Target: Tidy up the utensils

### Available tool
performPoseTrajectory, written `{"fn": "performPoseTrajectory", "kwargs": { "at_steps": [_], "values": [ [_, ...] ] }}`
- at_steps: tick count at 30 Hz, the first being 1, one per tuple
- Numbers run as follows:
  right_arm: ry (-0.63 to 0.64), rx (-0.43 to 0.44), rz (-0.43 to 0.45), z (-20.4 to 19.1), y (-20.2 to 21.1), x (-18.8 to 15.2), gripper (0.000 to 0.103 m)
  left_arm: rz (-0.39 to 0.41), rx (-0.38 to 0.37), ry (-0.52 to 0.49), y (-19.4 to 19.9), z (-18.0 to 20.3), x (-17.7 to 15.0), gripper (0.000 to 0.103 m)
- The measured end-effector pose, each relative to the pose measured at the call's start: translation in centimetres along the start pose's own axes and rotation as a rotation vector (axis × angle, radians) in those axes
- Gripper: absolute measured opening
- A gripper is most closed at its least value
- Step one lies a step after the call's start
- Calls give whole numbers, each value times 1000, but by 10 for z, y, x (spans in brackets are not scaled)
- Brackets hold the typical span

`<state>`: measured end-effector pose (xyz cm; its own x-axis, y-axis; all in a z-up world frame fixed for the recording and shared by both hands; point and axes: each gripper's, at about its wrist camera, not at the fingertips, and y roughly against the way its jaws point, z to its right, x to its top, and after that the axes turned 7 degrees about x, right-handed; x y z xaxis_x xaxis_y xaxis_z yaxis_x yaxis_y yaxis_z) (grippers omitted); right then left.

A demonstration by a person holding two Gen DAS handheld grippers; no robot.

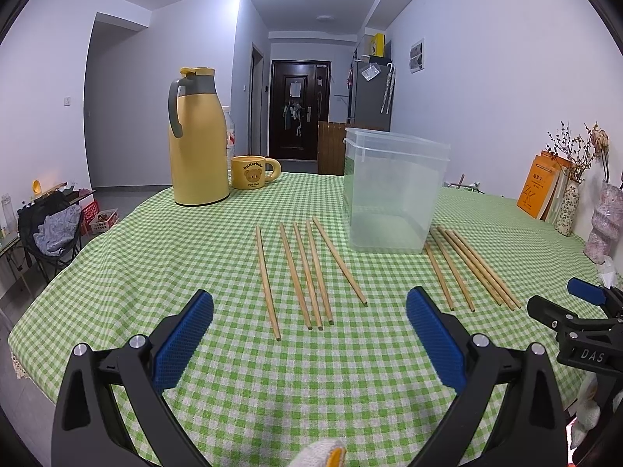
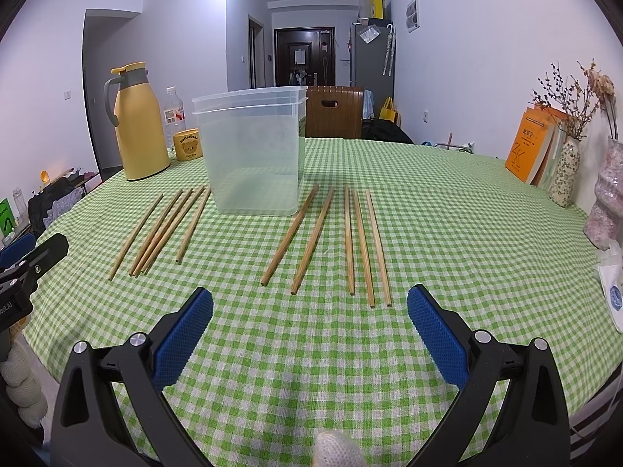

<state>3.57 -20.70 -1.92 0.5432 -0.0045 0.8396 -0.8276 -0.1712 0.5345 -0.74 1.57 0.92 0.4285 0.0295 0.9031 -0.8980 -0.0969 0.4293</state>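
Two groups of wooden chopsticks lie on the green checked tablecloth, either side of an empty clear plastic container [image 1: 393,190] [image 2: 251,151]. The left group of chopsticks [image 1: 307,272] [image 2: 163,229] lies ahead of my left gripper [image 1: 309,311]. The right group of chopsticks [image 2: 350,241] [image 1: 467,268] lies ahead of my right gripper [image 2: 310,309]. Both grippers are open and empty, hovering above the near part of the table. The right gripper also shows at the right edge of the left wrist view [image 1: 576,311].
A yellow thermos jug [image 1: 196,140] [image 2: 136,124], a yellow bear mug [image 1: 253,171] [image 2: 187,144] and a water bottle [image 2: 173,113] stand at the back left. Orange books [image 2: 529,148], a vase [image 2: 564,171] and a pink object [image 2: 607,210] stand along the right wall.
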Motion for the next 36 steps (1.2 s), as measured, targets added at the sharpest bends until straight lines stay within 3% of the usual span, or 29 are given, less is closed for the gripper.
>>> {"fn": "performPoseTrajectory", "kwargs": {
  "at_steps": [17, 27, 36],
  "values": [
    [13, -10, 13, 2, -13, 16, 97, 24, -9, 14, -24, -7, 17, 96],
    [13, -11, 13, 2, -25, 26, 97, -7, -54, 34, -46, -9, 32, 96],
    [10, -9, 2, 5, -46, 43, 97, -31, -41, 23, -69, -9, 50, 96]
  ]
}}
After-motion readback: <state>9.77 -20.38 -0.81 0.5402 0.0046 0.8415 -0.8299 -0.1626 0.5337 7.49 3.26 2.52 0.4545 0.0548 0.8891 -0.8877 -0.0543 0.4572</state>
